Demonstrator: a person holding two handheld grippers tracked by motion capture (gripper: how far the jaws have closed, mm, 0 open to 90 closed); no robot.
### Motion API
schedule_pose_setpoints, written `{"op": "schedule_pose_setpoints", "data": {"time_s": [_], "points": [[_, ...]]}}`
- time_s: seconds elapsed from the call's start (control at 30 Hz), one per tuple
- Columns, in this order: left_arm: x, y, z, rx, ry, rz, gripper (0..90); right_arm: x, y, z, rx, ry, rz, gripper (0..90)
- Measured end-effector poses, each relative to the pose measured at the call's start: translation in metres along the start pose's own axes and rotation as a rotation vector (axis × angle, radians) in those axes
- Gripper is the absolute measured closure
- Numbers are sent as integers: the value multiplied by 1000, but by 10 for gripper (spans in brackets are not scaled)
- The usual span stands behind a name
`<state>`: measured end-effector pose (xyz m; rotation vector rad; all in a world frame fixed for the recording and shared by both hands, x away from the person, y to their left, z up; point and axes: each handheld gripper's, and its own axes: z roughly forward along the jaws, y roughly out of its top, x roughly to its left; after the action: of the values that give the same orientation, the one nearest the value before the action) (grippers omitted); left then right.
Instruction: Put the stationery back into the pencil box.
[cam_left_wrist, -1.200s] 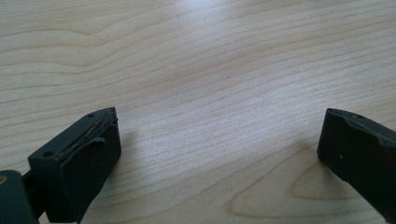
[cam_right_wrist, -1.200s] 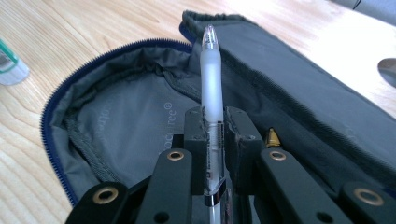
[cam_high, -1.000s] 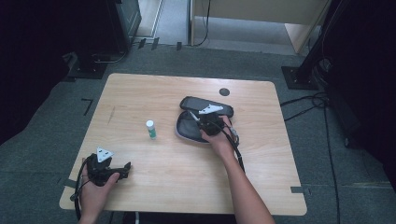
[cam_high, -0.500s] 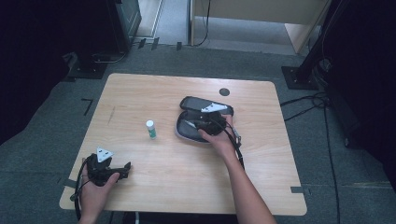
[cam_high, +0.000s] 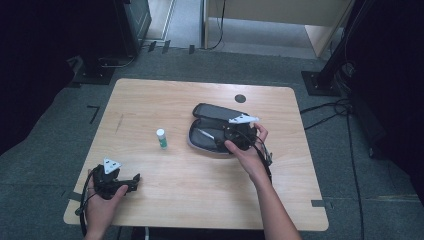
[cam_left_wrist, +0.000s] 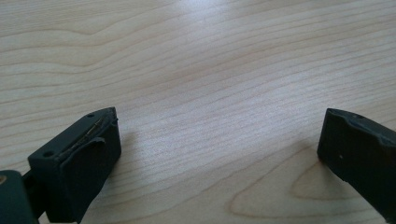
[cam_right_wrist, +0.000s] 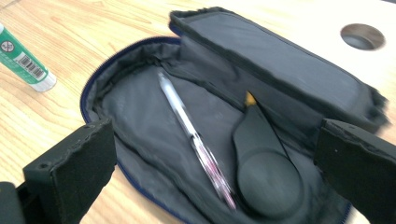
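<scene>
Two items, pen (cam_right_wrist: 194, 135) and black spoon-shaped tool (cam_right_wrist: 264, 168), lie in open pouch (cam_right_wrist: 140, 116) under my right gripper (cam_right_wrist: 215, 168), just opened wide, empty.

The pale wooden table (cam_right_wrist: 56, 121) shows a smooth, lightly sheened grain. On it lies an open dark grey cloth pencil case (cam_right_wrist: 280, 70), matt and finely woven, fuzzy at its edges. Inside rest a clear glossy plastic pen (cam_right_wrist: 187, 126) and a black matt smooth plastic paddle-shaped tool (cam_right_wrist: 266, 172). The green and white glue stick (cam_right_wrist: 23, 60) looks like glossy plastic with a printed label. The right gripper (cam_right_wrist: 215, 154) has rough, matt black jaw pads
</scene>
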<state>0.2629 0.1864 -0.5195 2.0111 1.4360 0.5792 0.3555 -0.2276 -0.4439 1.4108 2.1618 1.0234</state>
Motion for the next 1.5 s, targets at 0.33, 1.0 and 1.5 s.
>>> {"op": "schedule_pose_setpoints", "data": {"time_s": [0.33, 1.0, 1.5], "points": [[0, 0, 0, 1, 1, 2, 0, -17, -24, -31, -14, -34, 34, 0], [0, 1, 0, 4, 3, 2, 0, -45, -73, -68, -37, -65, 100, 0], [0, 1, 0, 3, -1, 5, 0, -76, -115, -82, -13, -96, 152, 0]]}}
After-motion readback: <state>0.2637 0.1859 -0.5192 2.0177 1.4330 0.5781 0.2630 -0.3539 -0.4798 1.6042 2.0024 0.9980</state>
